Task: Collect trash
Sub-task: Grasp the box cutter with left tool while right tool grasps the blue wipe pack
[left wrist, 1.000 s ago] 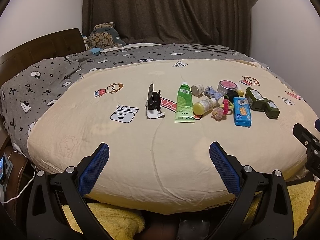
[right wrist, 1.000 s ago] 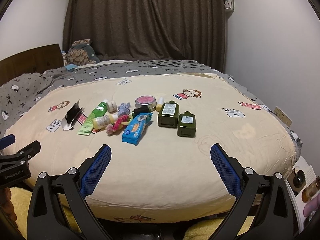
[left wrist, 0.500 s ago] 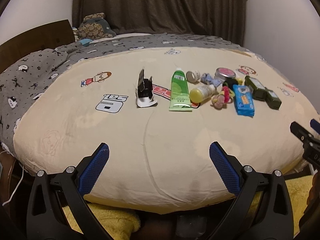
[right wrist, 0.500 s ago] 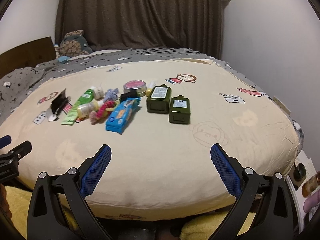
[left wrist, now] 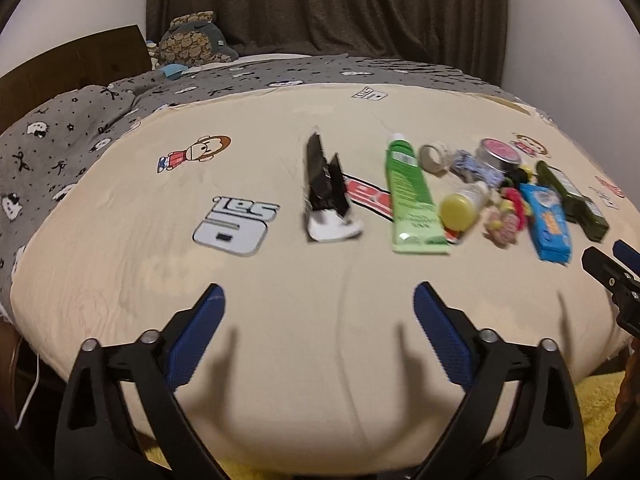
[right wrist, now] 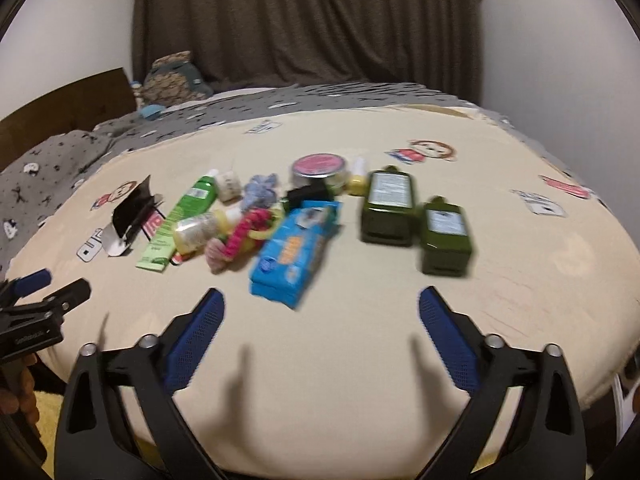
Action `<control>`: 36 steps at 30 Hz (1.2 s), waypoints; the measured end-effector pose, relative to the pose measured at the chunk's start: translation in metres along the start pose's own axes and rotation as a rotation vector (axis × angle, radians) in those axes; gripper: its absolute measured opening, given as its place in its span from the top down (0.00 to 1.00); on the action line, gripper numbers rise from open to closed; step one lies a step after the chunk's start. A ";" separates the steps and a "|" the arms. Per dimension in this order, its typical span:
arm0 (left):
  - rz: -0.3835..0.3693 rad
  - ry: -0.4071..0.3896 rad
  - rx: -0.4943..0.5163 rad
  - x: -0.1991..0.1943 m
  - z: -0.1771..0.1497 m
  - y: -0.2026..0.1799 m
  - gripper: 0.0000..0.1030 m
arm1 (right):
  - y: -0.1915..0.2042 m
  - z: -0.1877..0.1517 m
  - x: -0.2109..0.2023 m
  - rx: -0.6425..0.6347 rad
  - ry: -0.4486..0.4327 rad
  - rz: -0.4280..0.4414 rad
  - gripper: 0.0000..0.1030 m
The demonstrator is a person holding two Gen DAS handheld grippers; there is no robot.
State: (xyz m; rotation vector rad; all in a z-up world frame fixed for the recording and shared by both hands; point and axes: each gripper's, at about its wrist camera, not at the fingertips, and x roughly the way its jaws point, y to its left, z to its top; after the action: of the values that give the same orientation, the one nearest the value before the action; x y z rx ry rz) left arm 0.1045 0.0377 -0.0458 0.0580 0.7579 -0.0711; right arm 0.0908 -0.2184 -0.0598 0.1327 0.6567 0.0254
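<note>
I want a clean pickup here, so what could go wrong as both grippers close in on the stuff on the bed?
The items lie packed together: jaws reaching for the yellow-capped bottle could knock the green tube beside it. The soft bedspread may sag and let round items roll. The right gripper, jaws open, could nudge the blue packet.

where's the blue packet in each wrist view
Left wrist: blue packet far right, just left of the two dark green bottles.
Right wrist: blue packet centre, above the left finger.
Shared landmark: green tube, left of the packet in both.
</note>
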 end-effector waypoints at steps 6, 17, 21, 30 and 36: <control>-0.027 -0.014 -0.016 0.024 0.025 0.010 0.22 | 0.011 0.010 0.024 -0.003 0.015 -0.001 0.22; -0.036 0.000 -0.011 0.072 0.063 -0.005 0.22 | 0.011 0.015 0.053 -0.017 0.079 -0.069 0.28; -0.020 0.051 -0.012 0.095 0.066 -0.006 0.26 | 0.003 0.014 0.063 -0.006 0.091 -0.082 0.28; -0.033 0.068 -0.024 0.110 0.073 0.009 0.70 | 0.013 0.020 0.072 -0.046 0.094 -0.083 0.59; -0.047 0.057 -0.024 0.096 0.062 0.018 0.76 | 0.013 0.014 0.054 -0.059 0.093 -0.026 0.62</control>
State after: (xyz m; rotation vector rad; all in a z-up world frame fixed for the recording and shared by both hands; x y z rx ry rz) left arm 0.2181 0.0462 -0.0667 0.0196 0.8175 -0.1057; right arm 0.1424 -0.2033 -0.0804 0.0665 0.7495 0.0255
